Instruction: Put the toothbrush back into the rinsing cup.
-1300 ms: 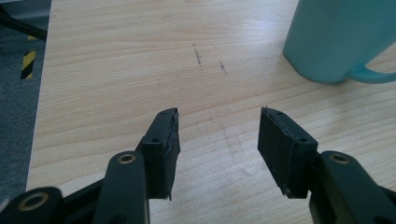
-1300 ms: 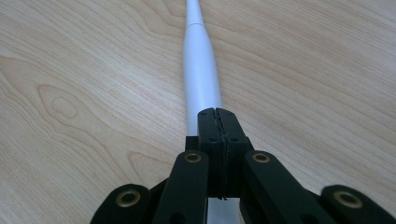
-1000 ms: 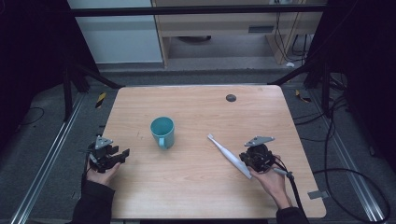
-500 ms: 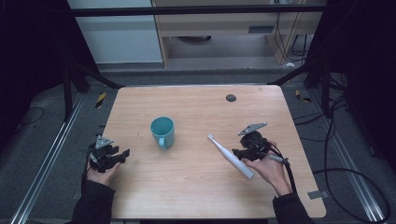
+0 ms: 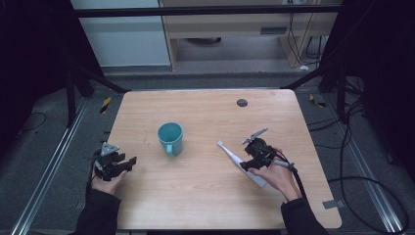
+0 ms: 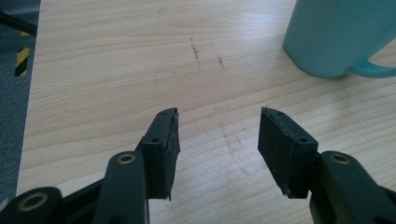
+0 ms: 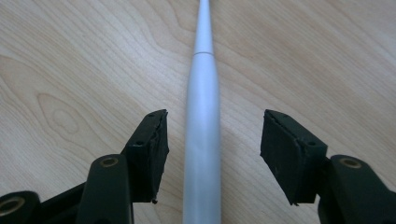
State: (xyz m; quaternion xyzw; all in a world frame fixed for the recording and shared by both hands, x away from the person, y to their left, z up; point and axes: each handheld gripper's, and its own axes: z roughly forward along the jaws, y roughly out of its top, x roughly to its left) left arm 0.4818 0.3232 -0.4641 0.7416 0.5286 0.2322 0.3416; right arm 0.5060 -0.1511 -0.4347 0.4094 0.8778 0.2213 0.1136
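R gripper [image 5: 250, 155] sits over the toothbrush [image 5: 241, 163], near the table's [image 5: 205, 210] right edge, about midway front to back. In the right gripper view its jaws have just been opening and now stand wide, w/ the white handle [image 7: 201, 154] lying flat on the wood between them, touching neither pad; gap on both sides, so nothing gripped. Brush lies diagonally: head end toward table centre and far edge, butt end toward the near right corner, partly under the person's right hand [image 5: 276, 176]. Handle tapers to a thin neck at the top of the right gripper view; bristles not visible there

L gripper [image 5: 113, 161] is near the left edge, toward the near left corner, held in the left hand [image 5: 105, 182]. Jaws wide apart, bare wood between them, holding nothing; fingertips [image 6: 163, 144] just above the tabletop

Teal mug [image 5: 170, 138] stands upright a bit left of table centre, handle toward the near edge, well apart from both grippers; it shows at the top right of the left gripper view. Small dark disc [image 5: 242, 103] near the far edge, right of middle
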